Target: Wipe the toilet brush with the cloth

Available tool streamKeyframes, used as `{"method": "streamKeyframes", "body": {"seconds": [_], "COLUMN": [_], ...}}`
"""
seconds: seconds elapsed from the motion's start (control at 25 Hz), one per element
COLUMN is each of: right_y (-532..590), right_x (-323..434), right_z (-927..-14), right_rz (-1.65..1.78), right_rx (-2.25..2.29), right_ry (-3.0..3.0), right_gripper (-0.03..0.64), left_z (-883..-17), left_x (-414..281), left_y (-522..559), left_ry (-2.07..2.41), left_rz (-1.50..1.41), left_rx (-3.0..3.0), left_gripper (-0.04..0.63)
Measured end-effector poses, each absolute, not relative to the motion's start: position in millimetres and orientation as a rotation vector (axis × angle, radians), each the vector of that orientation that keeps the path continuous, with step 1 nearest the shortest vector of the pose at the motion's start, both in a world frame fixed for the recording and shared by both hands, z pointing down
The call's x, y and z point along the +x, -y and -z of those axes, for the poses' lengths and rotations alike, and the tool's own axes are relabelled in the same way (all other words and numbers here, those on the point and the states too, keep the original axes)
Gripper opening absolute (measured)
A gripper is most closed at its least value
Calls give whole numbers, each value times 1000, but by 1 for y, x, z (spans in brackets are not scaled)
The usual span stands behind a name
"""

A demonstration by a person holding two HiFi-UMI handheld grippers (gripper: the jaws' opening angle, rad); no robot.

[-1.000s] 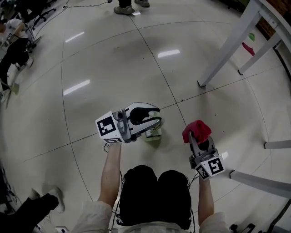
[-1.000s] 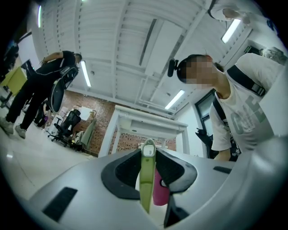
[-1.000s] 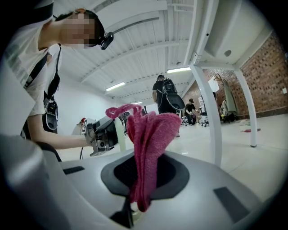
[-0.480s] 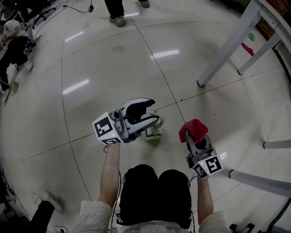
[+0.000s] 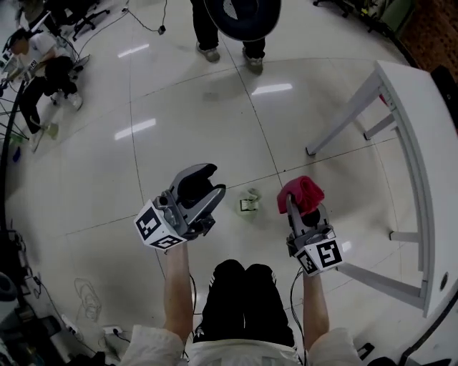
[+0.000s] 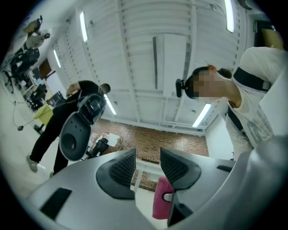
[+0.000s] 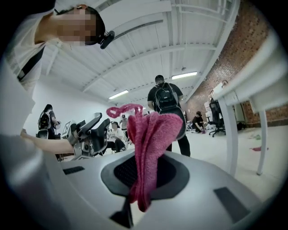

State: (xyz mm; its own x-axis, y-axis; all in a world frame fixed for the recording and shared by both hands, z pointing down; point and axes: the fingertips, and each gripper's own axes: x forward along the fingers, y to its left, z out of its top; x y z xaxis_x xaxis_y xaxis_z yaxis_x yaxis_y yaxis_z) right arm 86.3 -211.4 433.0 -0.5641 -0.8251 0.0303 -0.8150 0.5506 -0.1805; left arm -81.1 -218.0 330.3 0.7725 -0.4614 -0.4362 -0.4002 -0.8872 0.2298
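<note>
A small pale green and white toilet brush (image 5: pixel 249 204) lies on the floor between my two grippers, too small to make out in detail. My left gripper (image 5: pixel 210 181) is raised well above the floor, to the left of the brush. Its jaws have just been opening, and nothing is between them (image 6: pixel 147 156). My right gripper (image 5: pixel 300 206) is held up to the right of the brush, shut on a bunched pink-red cloth (image 5: pixel 303 190). The cloth (image 7: pixel 148 143) sticks up out of the shut jaws (image 7: pixel 143 173) in the right gripper view.
A white table (image 5: pixel 424 136) with slanted legs stands at the right. A person with a black round thing (image 5: pixel 242 13) stands at the far side, and another person (image 5: pixel 43 57) sits at the top left. Cables lie on the floor at the lower left (image 5: pixel 89 300).
Both grippers have risen well above the floor. The left gripper, which was down at the toilet brush, has come away from it with wider jaws. The brush stays on the floor.
</note>
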Motion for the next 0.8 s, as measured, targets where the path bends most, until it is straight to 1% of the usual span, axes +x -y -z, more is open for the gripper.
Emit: {"method": "streamKeyframes", "body": {"seconds": [0.08,0.12,0.2,0.24,0.36,0.44,0.52,0.6,0.8], "right_y": [211,206,192,185,178,172,162,152,121], "right_x": [77,72,66,64,64,66,69,70,61], "right_z": [-337,-287,-192,-151,-65,-43,-38,-36,-30], "right_rz": [258,261,272,268,238,291,358,392,408], "right_rx": [-1427,-1424,-1441,-1463,-1537,-1551,-1589,-1625,-1566], "right_ry": [-2711,-2709,-2706,-2709,-2694,-2631,-2561,-2523,-2554], "right_gripper": [31,31,31,31,31,31,31,31,31], "left_z": [-243,-198,-114,-78,-5,12,15,13,1], "left_x": [-96,-104,-119,-126,-137,-138,-140,-142,-143], "left_y": [215,211,199,194,182,170,156,142,114], "left_ry": [805,874,1032,1116,1396,1593,1740,1808,1751], "left_rz": [785,792,771,737,527,349,256,259,316], "left_rx": [2771,2738,2660,2612,2540,2557,2562,2542,2504], "left_gripper": [173,122,54,5,5,5,5,5,5]}}
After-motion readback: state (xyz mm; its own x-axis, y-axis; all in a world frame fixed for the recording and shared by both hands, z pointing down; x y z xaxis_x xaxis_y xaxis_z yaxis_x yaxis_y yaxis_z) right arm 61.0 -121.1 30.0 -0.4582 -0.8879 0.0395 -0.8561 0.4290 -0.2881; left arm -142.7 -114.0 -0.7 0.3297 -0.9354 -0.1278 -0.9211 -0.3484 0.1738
